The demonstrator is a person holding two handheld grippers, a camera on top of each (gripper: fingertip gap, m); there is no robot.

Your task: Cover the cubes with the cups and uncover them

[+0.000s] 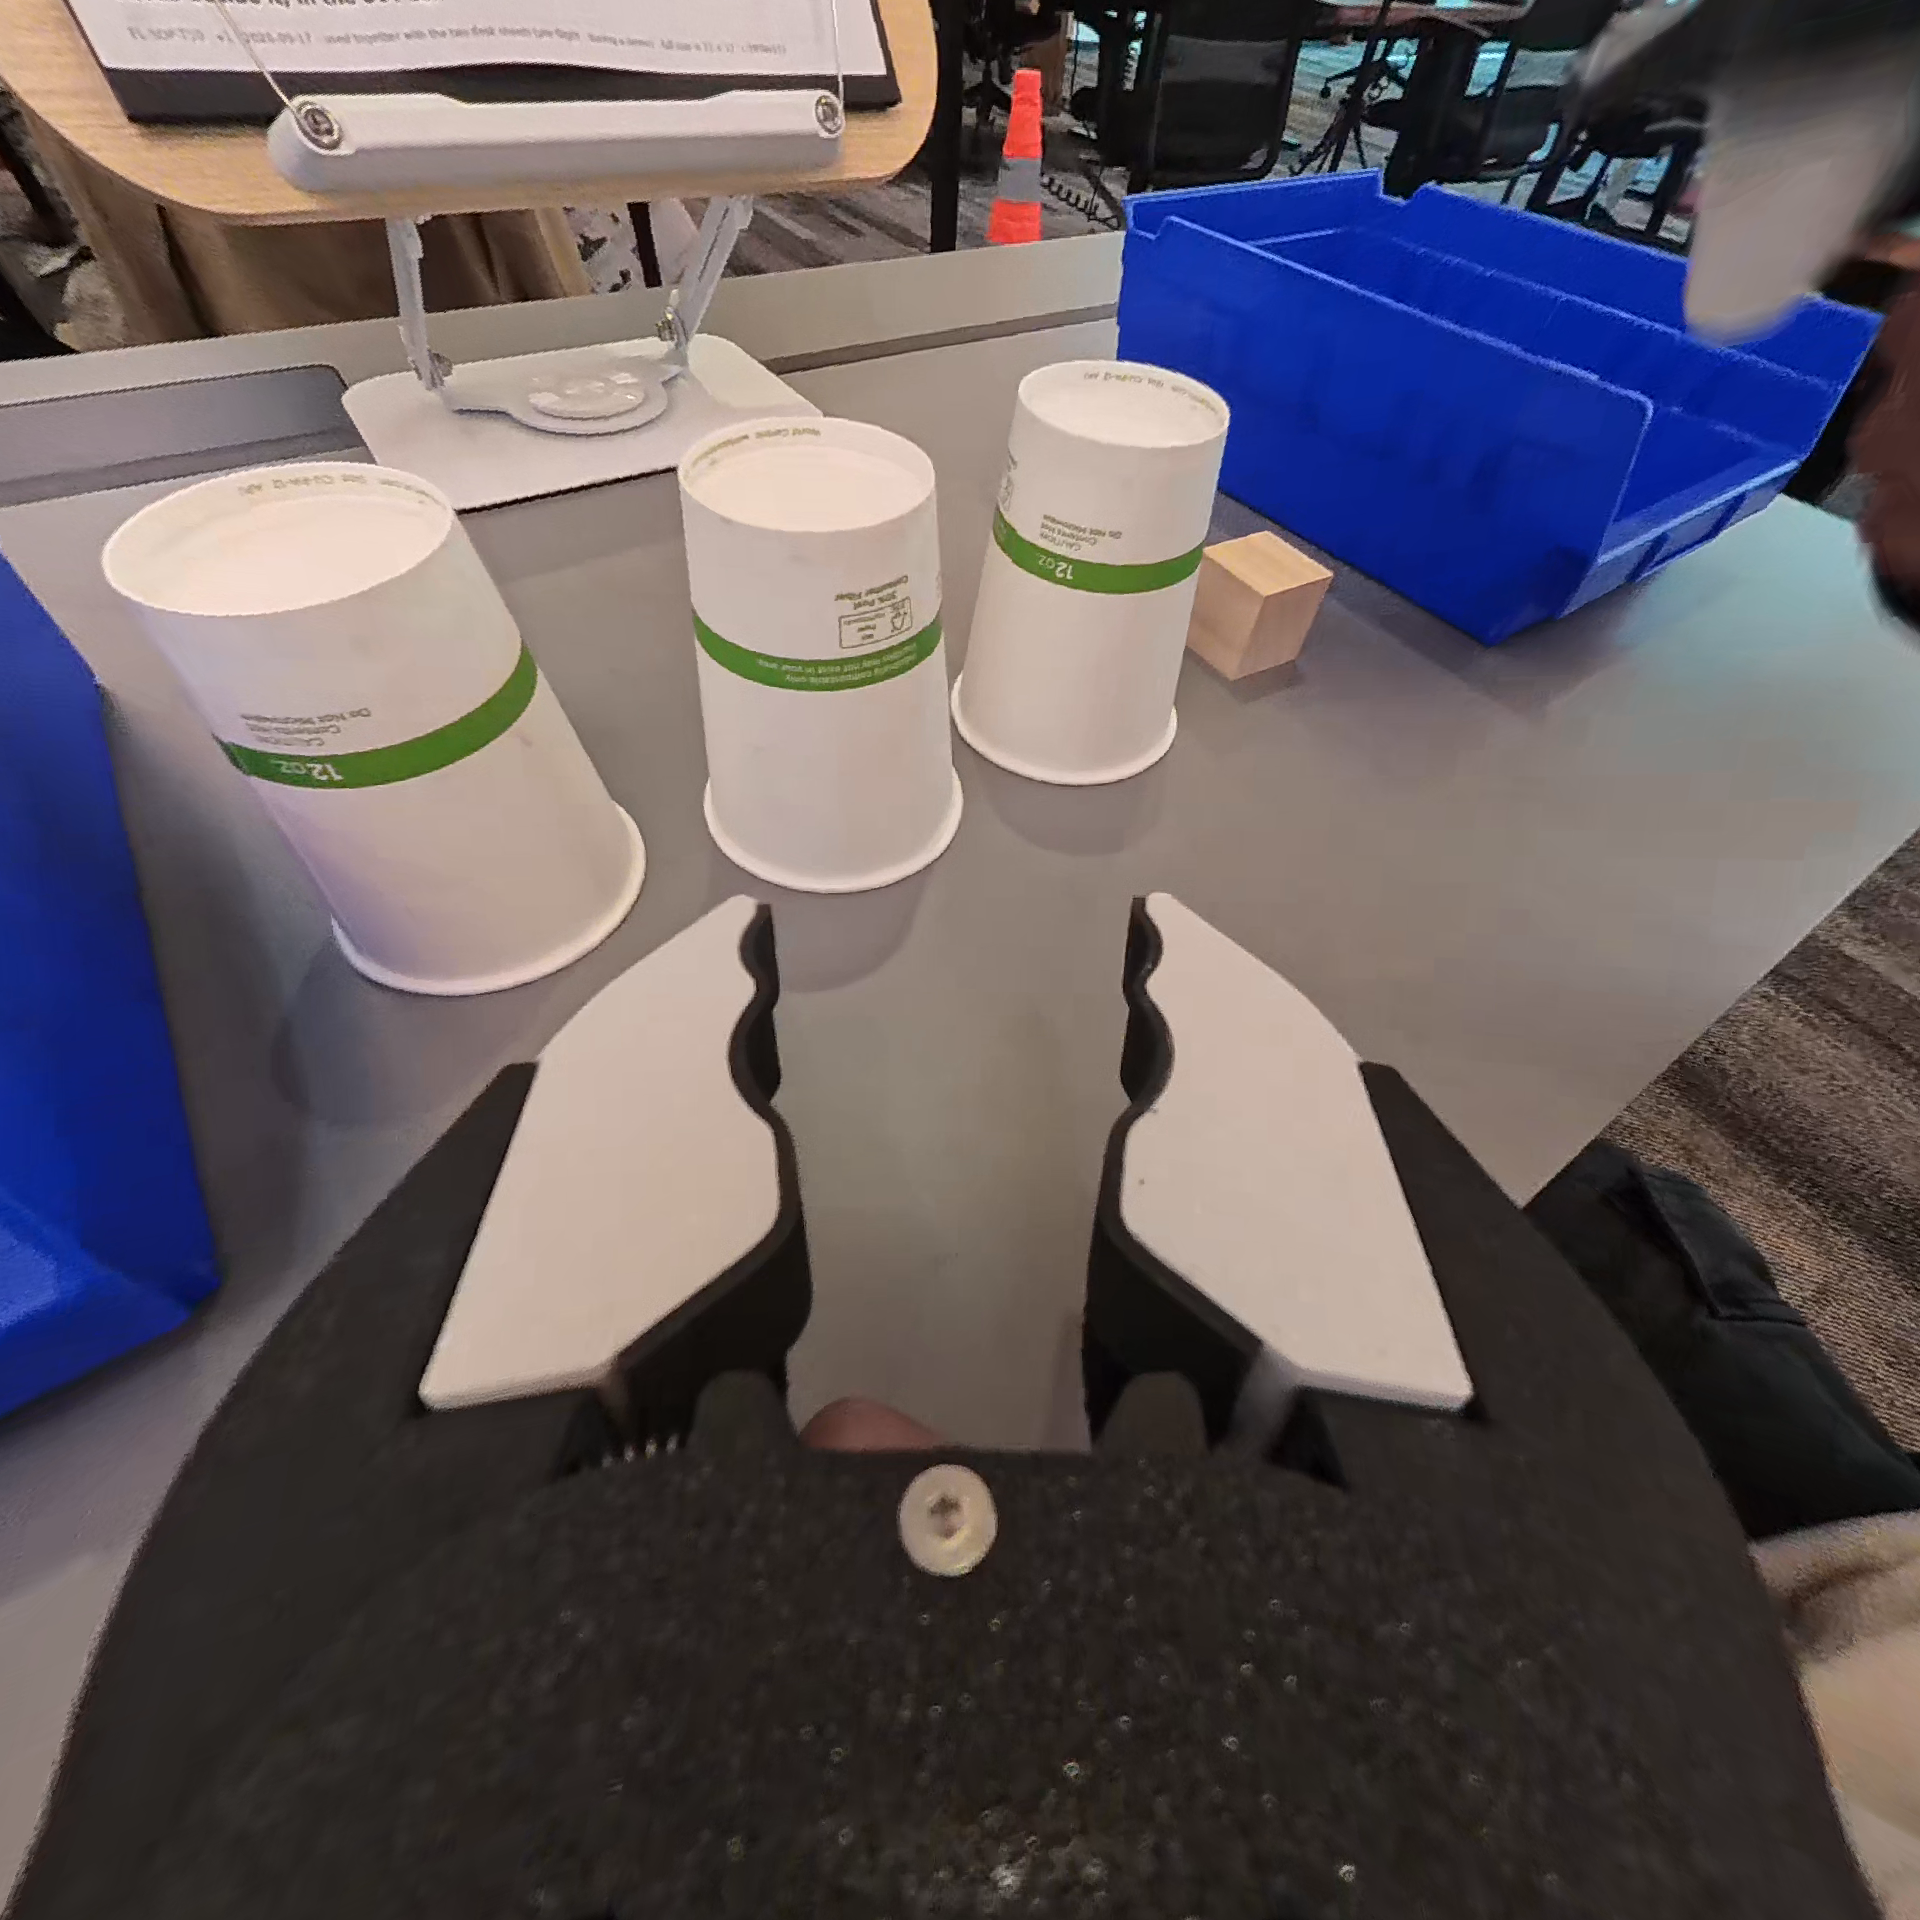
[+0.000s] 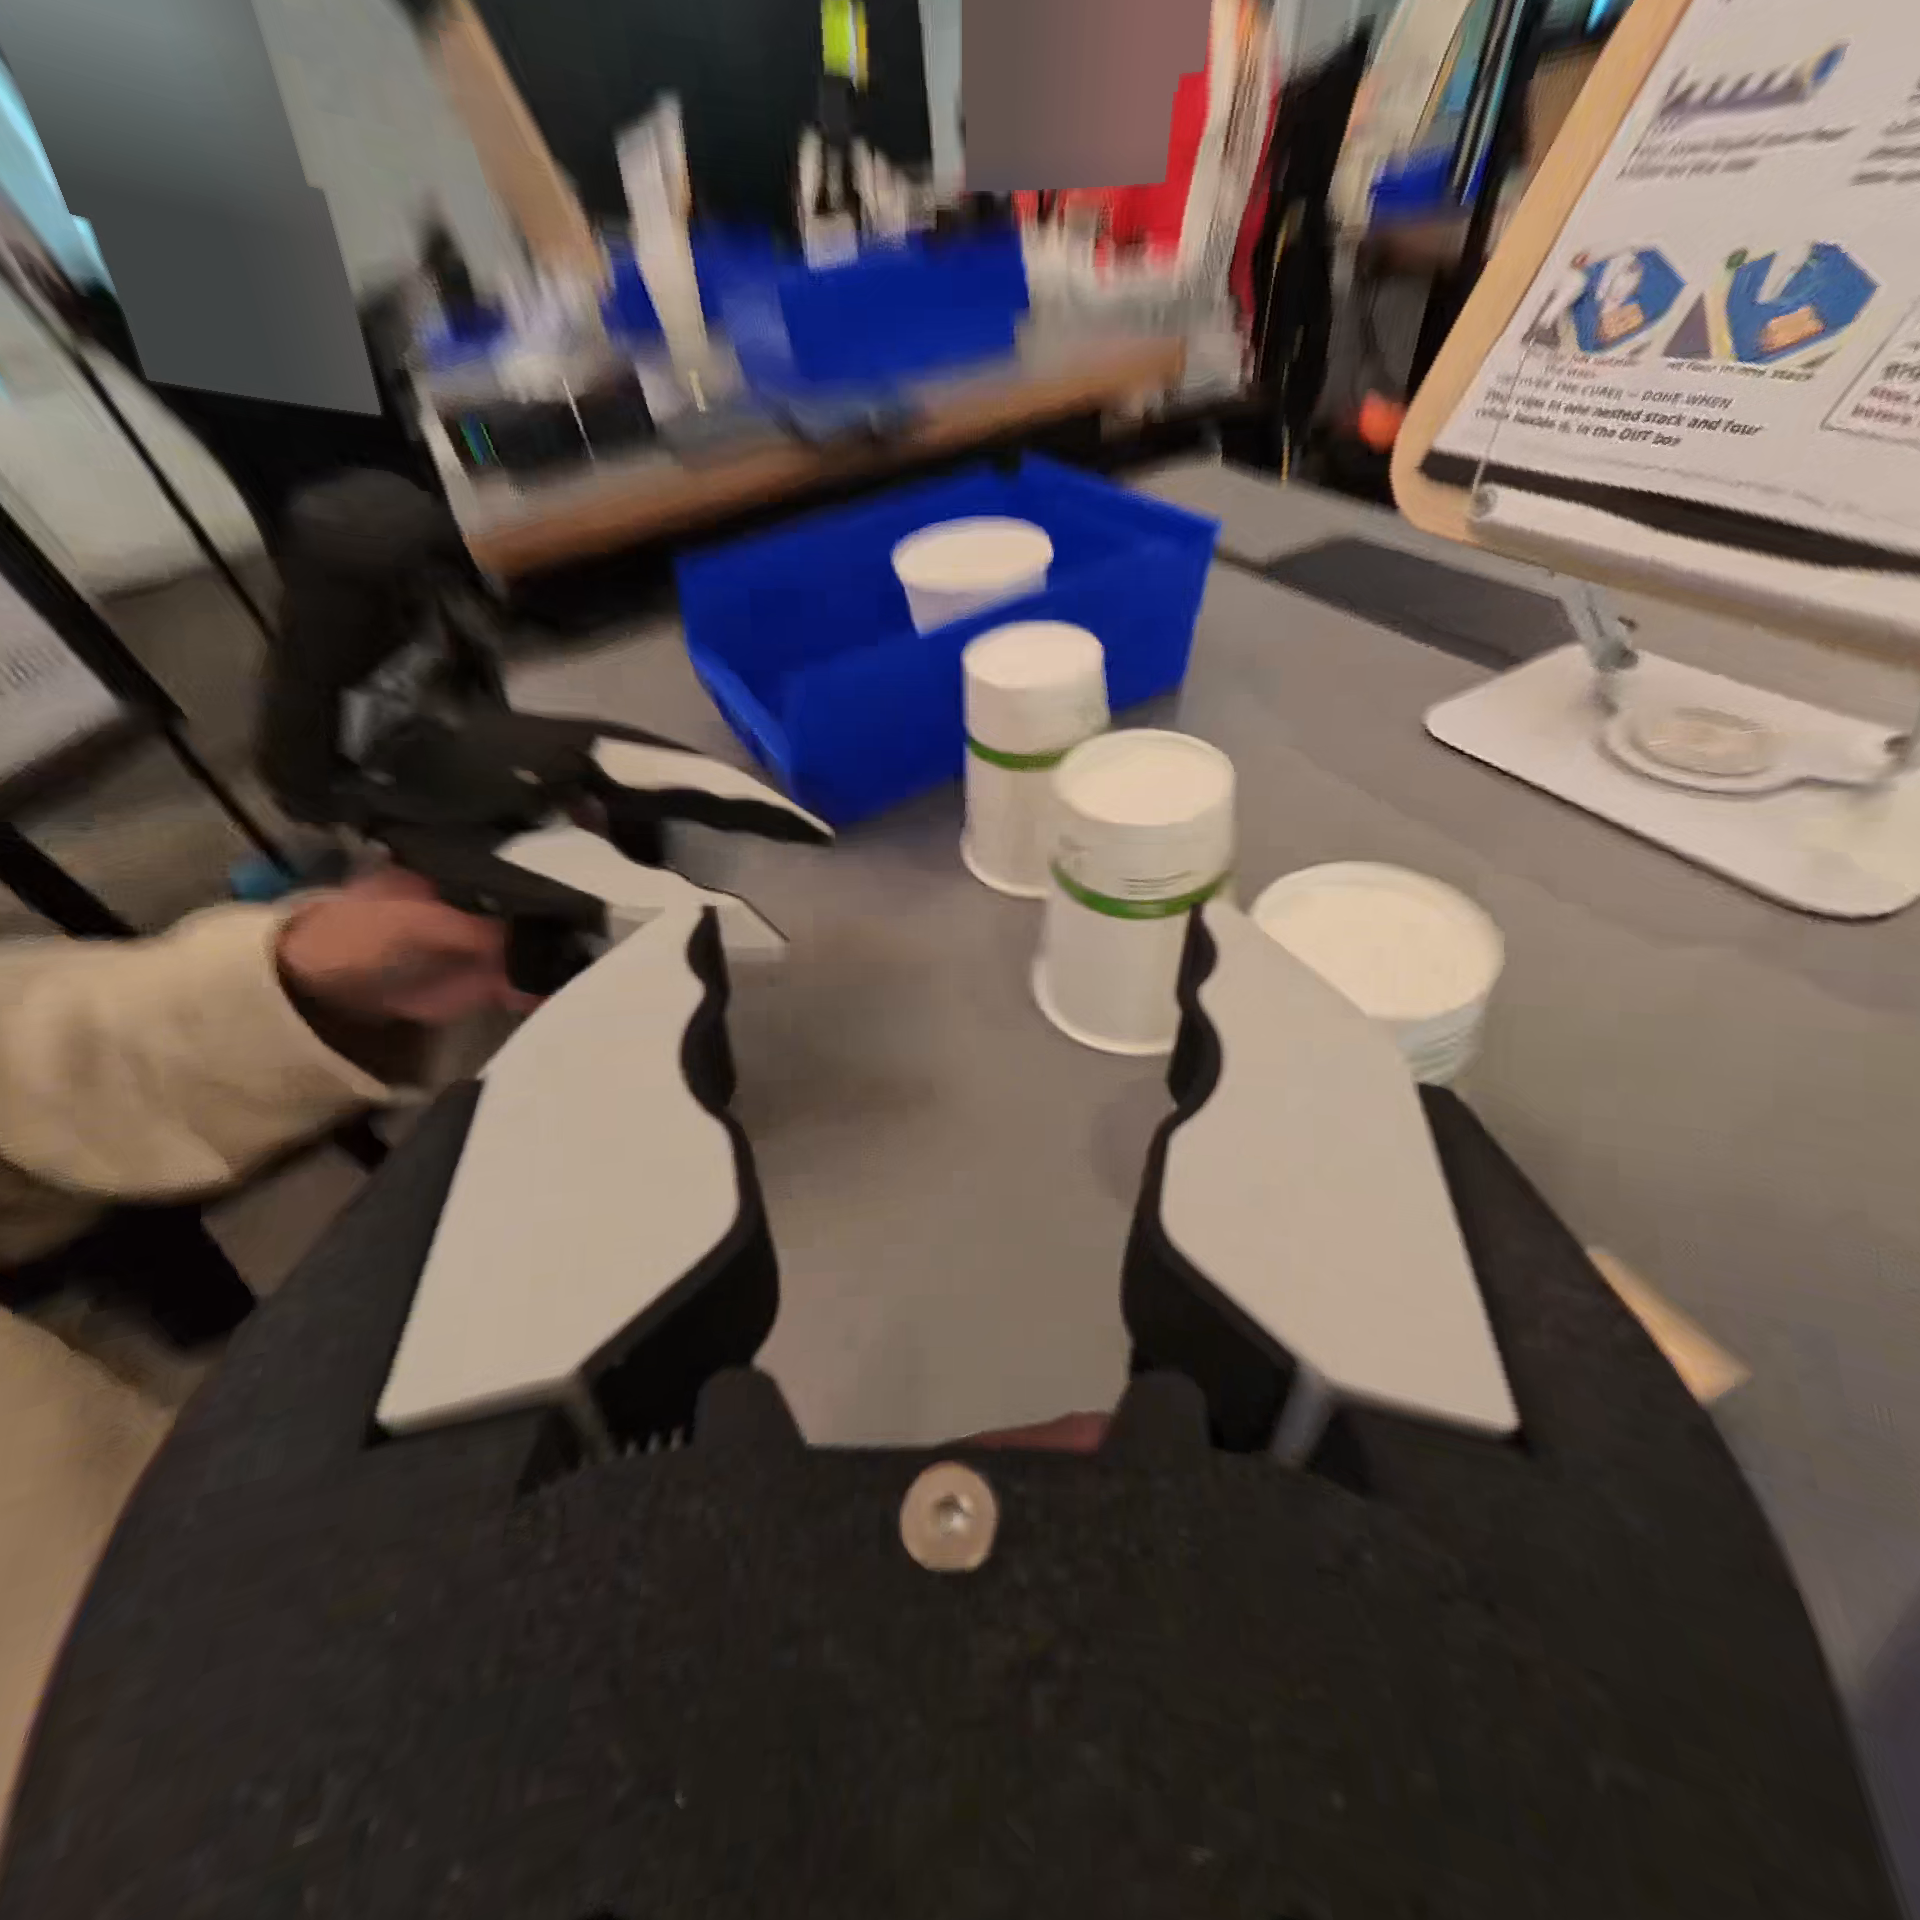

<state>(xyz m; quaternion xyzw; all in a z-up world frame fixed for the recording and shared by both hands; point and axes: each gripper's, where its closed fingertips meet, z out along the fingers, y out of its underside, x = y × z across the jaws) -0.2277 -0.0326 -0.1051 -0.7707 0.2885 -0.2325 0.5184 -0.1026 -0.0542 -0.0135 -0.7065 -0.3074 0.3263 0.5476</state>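
On the grey table (image 1: 1455, 883), three white paper cups with green bands stood upside down in a row, presumably each hiding a cube, though none showed beneath them. The left cup (image 1: 384, 727) sat beside a blue bin edge (image 1: 73, 987); the middle cup (image 1: 826, 655) stood straight ahead of the left gripper (image 1: 951, 920), whose fingers were spread apart and empty, likely lined up to grasp it. The right cup (image 1: 1091, 571) stood touching or just beside one bare wooden cube (image 1: 1257, 603), still uncovered. Further right lay a larger blue bin (image 1: 1455, 416). The right gripper (image 2: 951, 930) hovered with fingers apart, holding nothing; another cup (image 2: 971, 571) waited in the far bin (image 2: 831, 707).
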